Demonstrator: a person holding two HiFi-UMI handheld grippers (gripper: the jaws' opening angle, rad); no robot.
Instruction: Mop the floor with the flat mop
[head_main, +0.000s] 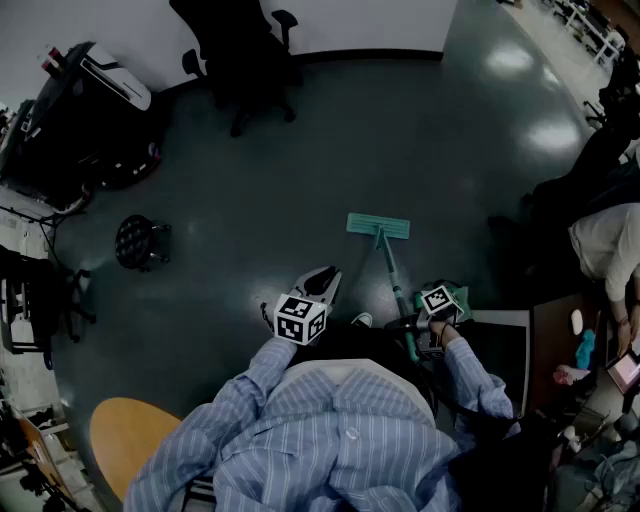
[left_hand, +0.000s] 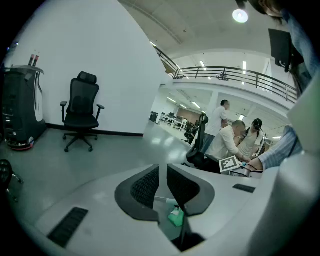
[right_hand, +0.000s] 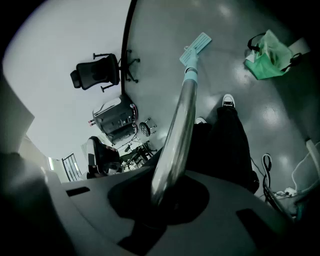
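The flat mop's teal head (head_main: 378, 226) lies flat on the dark floor in front of me. Its handle (head_main: 392, 275) slants back to my right gripper (head_main: 432, 305), which is shut on the metal shaft (right_hand: 180, 125). In the right gripper view the shaft runs out from between the jaws (right_hand: 165, 200) to the mop head (right_hand: 196, 48). My left gripper (head_main: 322, 282) hangs to the left of the handle, apart from it. Its jaws (left_hand: 162, 185) are shut to a thin slit with nothing between them.
A black office chair (head_main: 245, 60) stands by the far wall, a dark machine (head_main: 85, 110) at the far left, a small round black stool (head_main: 140, 240) nearer. A wooden round seat (head_main: 125, 440) is at my lower left. A desk (head_main: 500, 345) and seated people (head_main: 610, 245) are on the right. A green bag (right_hand: 267, 62) lies on the floor.
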